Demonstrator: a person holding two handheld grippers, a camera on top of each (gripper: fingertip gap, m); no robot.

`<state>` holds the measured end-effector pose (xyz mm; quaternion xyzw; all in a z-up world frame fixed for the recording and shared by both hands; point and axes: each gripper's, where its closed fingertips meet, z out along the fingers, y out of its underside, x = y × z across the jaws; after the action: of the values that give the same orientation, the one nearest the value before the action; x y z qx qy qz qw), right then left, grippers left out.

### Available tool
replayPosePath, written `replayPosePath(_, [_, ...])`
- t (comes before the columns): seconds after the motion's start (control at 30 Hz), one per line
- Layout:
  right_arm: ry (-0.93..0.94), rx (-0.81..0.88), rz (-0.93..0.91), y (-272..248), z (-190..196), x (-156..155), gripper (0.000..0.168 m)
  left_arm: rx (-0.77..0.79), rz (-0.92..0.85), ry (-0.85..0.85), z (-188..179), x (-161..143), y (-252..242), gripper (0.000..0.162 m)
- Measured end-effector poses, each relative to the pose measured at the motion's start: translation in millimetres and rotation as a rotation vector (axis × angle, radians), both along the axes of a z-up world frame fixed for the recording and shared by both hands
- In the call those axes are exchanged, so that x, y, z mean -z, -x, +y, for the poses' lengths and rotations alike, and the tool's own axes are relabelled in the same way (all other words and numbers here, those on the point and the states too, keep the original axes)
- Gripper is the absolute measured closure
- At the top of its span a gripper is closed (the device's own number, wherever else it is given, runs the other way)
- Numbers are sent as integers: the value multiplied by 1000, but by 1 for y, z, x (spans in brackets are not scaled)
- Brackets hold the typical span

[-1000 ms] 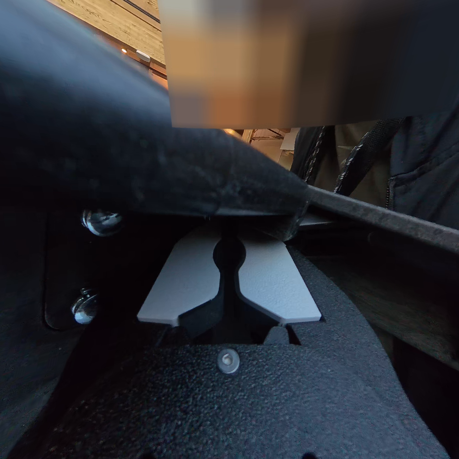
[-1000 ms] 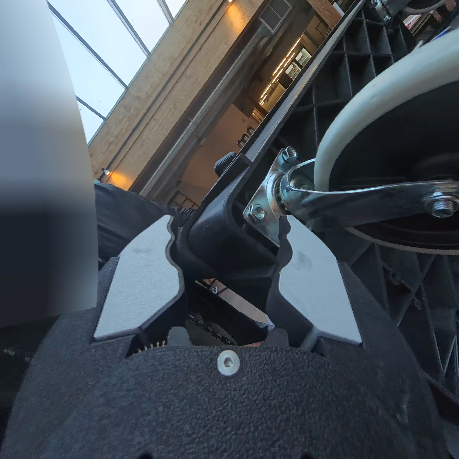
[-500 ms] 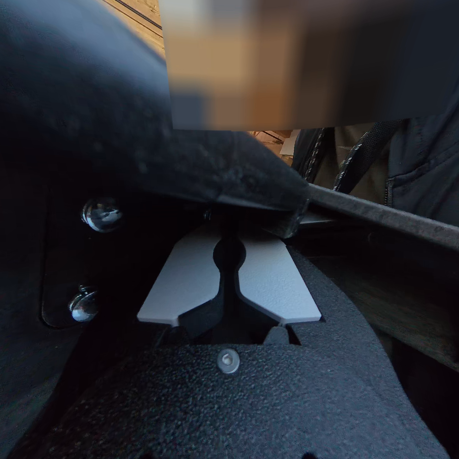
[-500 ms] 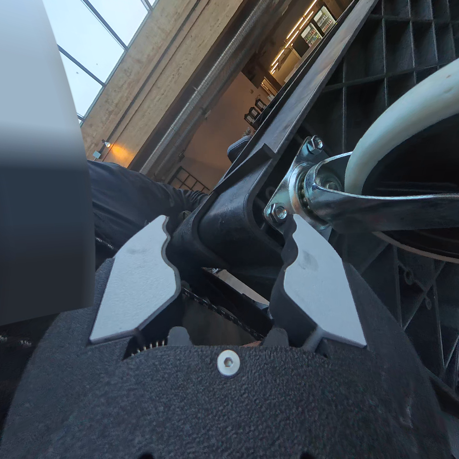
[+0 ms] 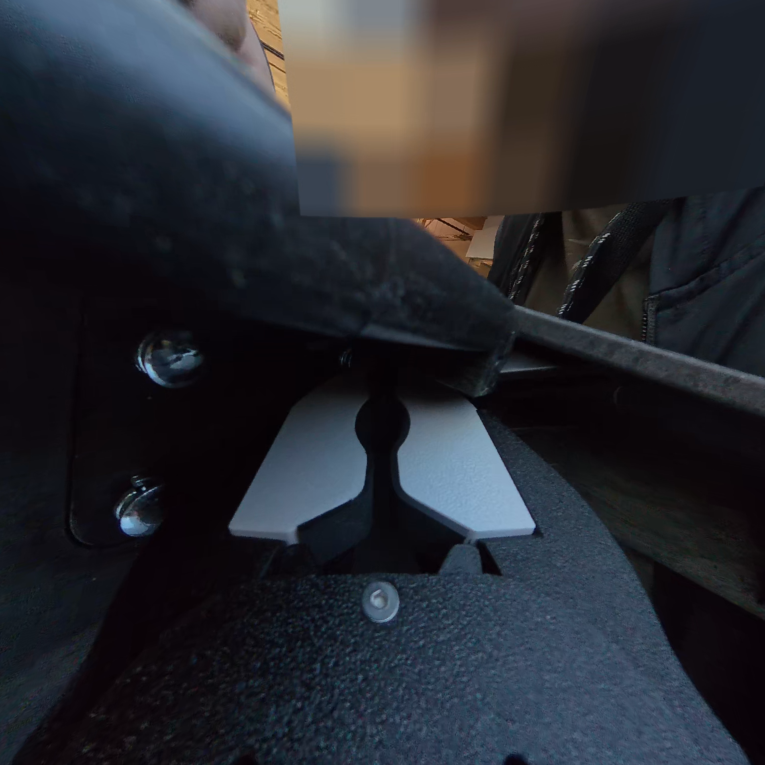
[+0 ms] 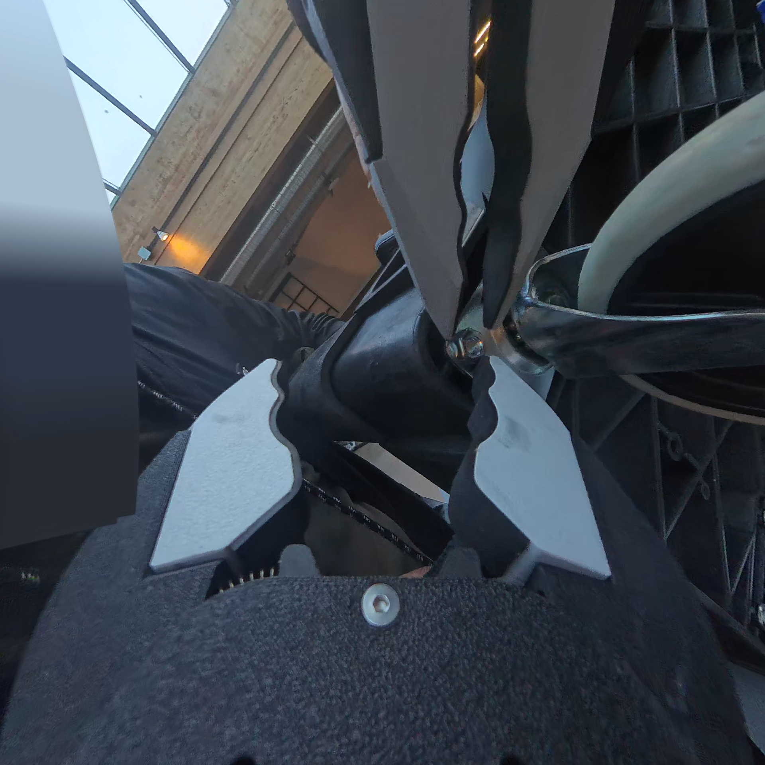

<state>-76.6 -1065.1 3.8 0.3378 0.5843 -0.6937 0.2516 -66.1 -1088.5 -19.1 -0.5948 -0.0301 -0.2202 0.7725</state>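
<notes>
An upturned black plastic cart platform shows its ribbed underside. A caster with a cream tyre and a chrome fork is bolted to it. My right gripper is shut on the platform's rounded black corner, one finger on each side. My left gripper reaches down from the top, shut on the caster's metal mounting plate, next to a hex bolt. In the left wrist view the left gripper has its jaws almost together. Its tips are hidden under black plastic.
Two round bolt heads sit left of the left gripper. A black platform edge runs off to the right. A person in a dark jacket stands close behind. A skylight and a wooden wall show above. The grippers' ends are close to 5 cm from one another.
The right wrist view has tilted and the left gripper's fingers now show at the top of it, by the caster bolt. The left wrist view is almost unchanged.
</notes>
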Motion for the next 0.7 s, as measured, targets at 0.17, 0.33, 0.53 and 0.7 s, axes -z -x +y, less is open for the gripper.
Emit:
replayPosePath(0.17, [-1,21,-3,-1,-1,-1,78,-1,-2,1,0,0,0,162])
replayPosePath(0.33, [-5,25,0,-4,-1,-2,76,-1,-1,-1,-1,0,-1,162])
replayPosePath(0.53, [-5,30,5,-7,-1,-4,78,0,2,-5,-3,0,-2,162])
replayPosePath(0.7, [29,64,33,-4,6,-15,89,-1,1,-2,-1,0,-1,162])
